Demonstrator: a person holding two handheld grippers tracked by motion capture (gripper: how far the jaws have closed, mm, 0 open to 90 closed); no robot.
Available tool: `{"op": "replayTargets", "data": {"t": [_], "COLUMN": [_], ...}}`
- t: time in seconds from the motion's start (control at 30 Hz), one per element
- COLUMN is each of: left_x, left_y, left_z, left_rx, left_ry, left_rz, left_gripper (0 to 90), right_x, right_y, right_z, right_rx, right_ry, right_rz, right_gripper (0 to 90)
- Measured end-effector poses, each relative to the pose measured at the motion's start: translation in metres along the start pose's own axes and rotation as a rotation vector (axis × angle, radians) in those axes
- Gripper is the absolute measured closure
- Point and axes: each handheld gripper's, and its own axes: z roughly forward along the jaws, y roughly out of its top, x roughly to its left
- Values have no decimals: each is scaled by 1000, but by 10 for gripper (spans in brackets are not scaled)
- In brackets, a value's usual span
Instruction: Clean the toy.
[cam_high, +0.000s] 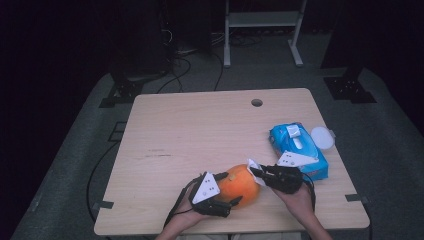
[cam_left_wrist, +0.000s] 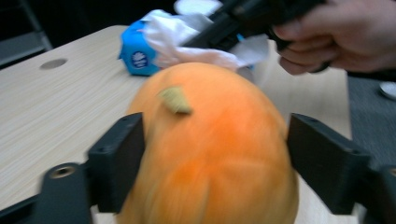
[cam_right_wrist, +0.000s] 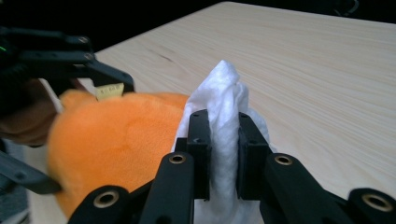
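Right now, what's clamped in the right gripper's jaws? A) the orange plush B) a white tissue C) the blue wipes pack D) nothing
B: in the right gripper view the right gripper has its jaws pinched on a white tissue, beside the orange plush.

A light wooden table (cam_high: 200, 135) fills the middle of the high view, with a round hole (cam_high: 257, 102) near its far edge. A white lid (cam_high: 321, 137) lies at the right edge. A white metal rack (cam_high: 262, 22) stands top centre; black cables (cam_high: 177, 70) trail upper left.
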Motion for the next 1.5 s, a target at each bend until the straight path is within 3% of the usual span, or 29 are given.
{"op": "replayTargets", "data": {"t": [0.07, 0.2, 0.4, 0.7, 0.83, 0.97, 1.07, 1.23, 1.3, 1.4, 1.5], "left_x": [0, -3, -3, -1, -1, -3, -4, -6, -7, -6, -6], "left_y": [-2, -3, -4, -7, -8, -7, -7, -6, -6, -7, -7], "left_z": [1, 2, 1, -2, -3, -1, 0, 1, 1, 1, 3], "left_rx": [2, 16, 21, 11, 17, 19, 21, 33, 30, 33, 30], "left_ry": [0, -8, -41, -65, -64, -61, -72, -78, -79, -75, -78], "left_rz": [10, 32, 56, 59, 66, 75, 78, 93, 96, 90, 88], "left_gripper": [208, 274, 279, 270, 267, 268, 271, 280, 281, 280, 281], "right_x": [-5, -6, -15, -19, -9, 4, 6, -16, -19, -7, 14], "right_y": [-2, -2, -6, -9, -2, 5, 5, -9, -11, -2, 7], "right_z": [-1, 0, 2, 2, -1, -6, -5, 4, 3, -1, -6], "right_rx": [3, 21, 40, 38, 13, -27, -16, 36, 38, 24, -16], "right_ry": [-9, -25, -46, -22, 1, 48, 51, -13, -9, -7, 53], "right_rz": [18, 2, 31, 63, 50, 3, -14, 62, 82, 39, -27], "right_gripper": [779, 779, 779, 780, 783, 783, 783, 784, 784, 786, 786]}}
